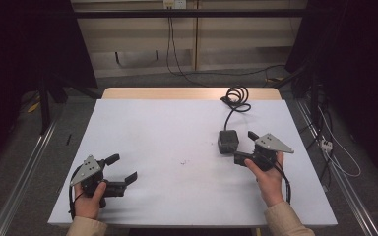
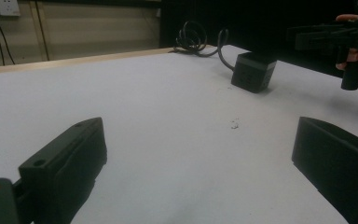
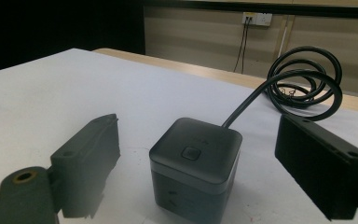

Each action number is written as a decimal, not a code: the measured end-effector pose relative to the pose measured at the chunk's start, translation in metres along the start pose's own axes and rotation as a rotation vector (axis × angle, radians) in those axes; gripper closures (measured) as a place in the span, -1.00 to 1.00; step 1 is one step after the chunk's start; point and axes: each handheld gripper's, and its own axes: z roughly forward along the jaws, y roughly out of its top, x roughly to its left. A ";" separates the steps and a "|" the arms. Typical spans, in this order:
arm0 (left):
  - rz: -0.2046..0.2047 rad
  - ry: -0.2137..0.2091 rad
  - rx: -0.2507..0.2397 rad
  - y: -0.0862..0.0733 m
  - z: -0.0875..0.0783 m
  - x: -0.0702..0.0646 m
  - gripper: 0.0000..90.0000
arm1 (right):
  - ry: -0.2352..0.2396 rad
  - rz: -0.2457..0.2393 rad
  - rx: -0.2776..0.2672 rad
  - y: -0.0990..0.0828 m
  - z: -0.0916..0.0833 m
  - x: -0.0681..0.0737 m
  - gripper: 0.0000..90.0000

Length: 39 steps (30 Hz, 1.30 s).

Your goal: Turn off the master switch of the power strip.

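Note:
A dark grey cube-shaped power block point(image 1: 228, 141) point(image 3: 194, 165) with a button on top sits on the white table at the right of centre. Its black cable point(image 1: 236, 98) point(image 3: 303, 81) runs back to a coil near the far edge. My right gripper point(image 1: 243, 145) point(image 3: 196, 163) is open, its jaws standing either side of the cube without touching it. My left gripper point(image 1: 124, 168) point(image 2: 196, 158) is open over bare table at the near left, holding nothing. The left gripper view shows the cube point(image 2: 253, 71) far off, with the right gripper point(image 2: 335, 37) beside it.
The white tabletop point(image 1: 177, 132) has a small speck point(image 1: 182, 162) near its middle. A wooden strip point(image 1: 167, 93) edges the far side. Cables point(image 1: 177, 54) hang from a wall socket behind, and metal rails point(image 1: 24, 172) run along both sides on the floor.

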 end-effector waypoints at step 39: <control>0.004 -0.002 -0.004 0.000 0.000 0.000 -0.94 | 0.001 -0.011 0.024 0.010 0.016 -0.004 -0.26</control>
